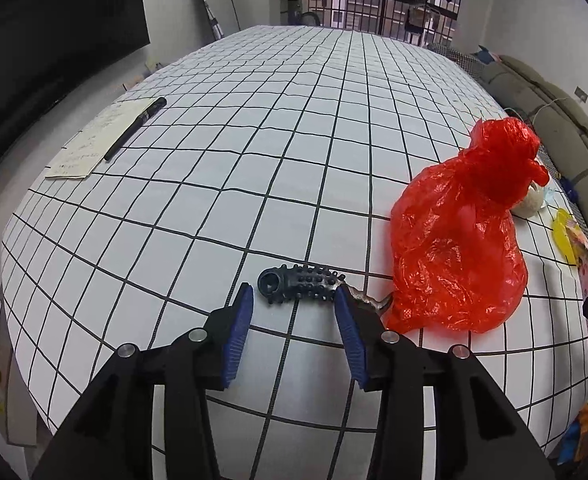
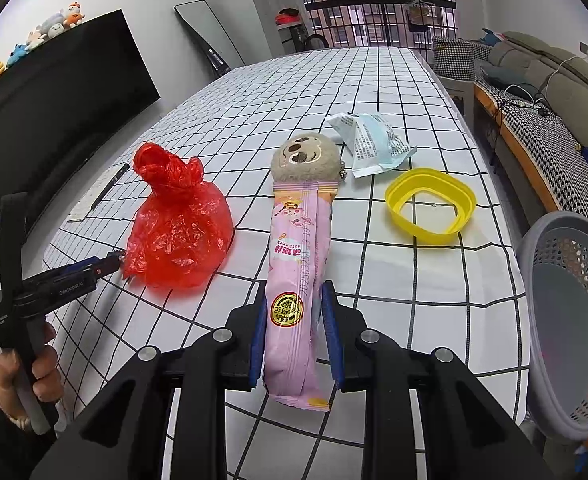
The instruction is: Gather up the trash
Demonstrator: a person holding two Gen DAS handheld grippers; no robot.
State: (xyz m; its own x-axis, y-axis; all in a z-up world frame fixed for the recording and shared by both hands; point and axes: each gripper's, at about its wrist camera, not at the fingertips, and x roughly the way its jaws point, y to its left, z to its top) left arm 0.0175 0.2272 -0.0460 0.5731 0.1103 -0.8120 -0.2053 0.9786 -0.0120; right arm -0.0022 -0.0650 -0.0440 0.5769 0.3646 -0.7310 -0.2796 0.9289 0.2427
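My left gripper is open and hovers low over the table, just behind a black studded tube that lies across its fingertips. A red plastic bag sits just to its right; it also shows in the right wrist view. My right gripper is shut on a long pink snack wrapper, which sticks forward between the pads. A white and blue wrapper and a yellow plastic ring lie beyond on the right. The left gripper shows at the bag's near edge.
The table has a white grid cloth. A paper sheet with a black pen lies far left. A plush toy head sits past the pink wrapper. A grey perforated basket stands off the table's right edge. A sofa is further right.
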